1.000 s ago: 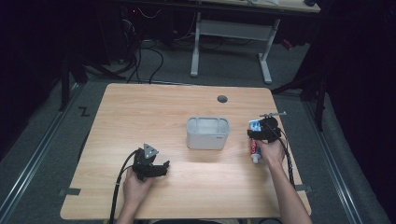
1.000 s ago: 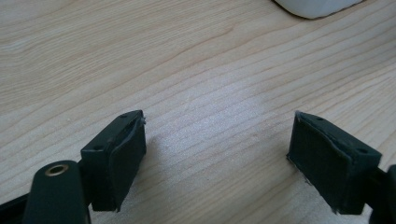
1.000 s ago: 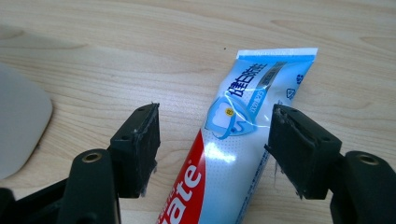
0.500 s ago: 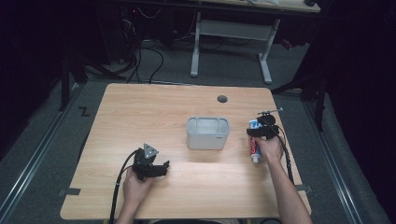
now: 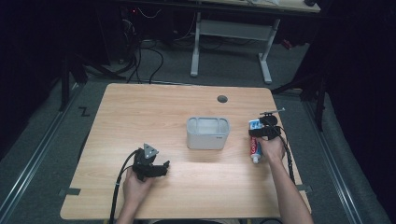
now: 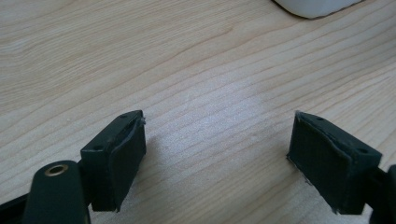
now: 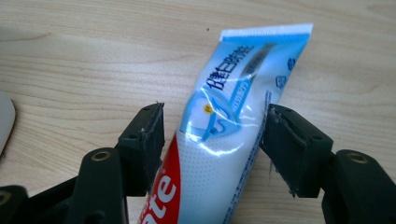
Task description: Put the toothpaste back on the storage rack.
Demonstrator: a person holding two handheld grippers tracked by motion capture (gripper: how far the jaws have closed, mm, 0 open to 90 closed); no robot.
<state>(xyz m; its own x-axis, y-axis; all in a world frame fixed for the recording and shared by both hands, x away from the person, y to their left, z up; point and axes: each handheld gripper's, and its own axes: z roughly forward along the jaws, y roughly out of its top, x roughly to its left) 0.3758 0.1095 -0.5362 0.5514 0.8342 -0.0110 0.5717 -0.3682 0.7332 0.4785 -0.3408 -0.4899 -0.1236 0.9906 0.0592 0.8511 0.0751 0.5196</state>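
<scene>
So the red, white and blue plastic toothpaste tube (image 7: pixel 224 135) is lying flat on the light wooden table (image 5: pixel 154 107), just to the right of the white rounded plastic tub (image 5: pixel 208 133), crimped end pointing away from the person. The right gripper (image 7: pixel 212 140) is down over it with the tube's body sitting between its two black jaws. The jaws are wide, and they've just been closing in on it. The left pad looks like it's right at the tube's edge and the right pad is touching or almost touching, honestly can't call it a firm pinch yet.

What I'd worry about: the tube is soft and slick, and it sits at a slant between the pads. If the squeeze lands off-centre it could squirt sideways or pivot and droop once lifted. Squeeze too hard and paste gets pushed toward the cap.

The left gripper (image 6: pixel 217 161) is parked well to the left of the tub, nearer the person, jaws spread wide with nothing but bare wood between them.

Compared with a second ago, almost nothing has shifted up top: tub, tube and both hands are in the same spots.
</scene>
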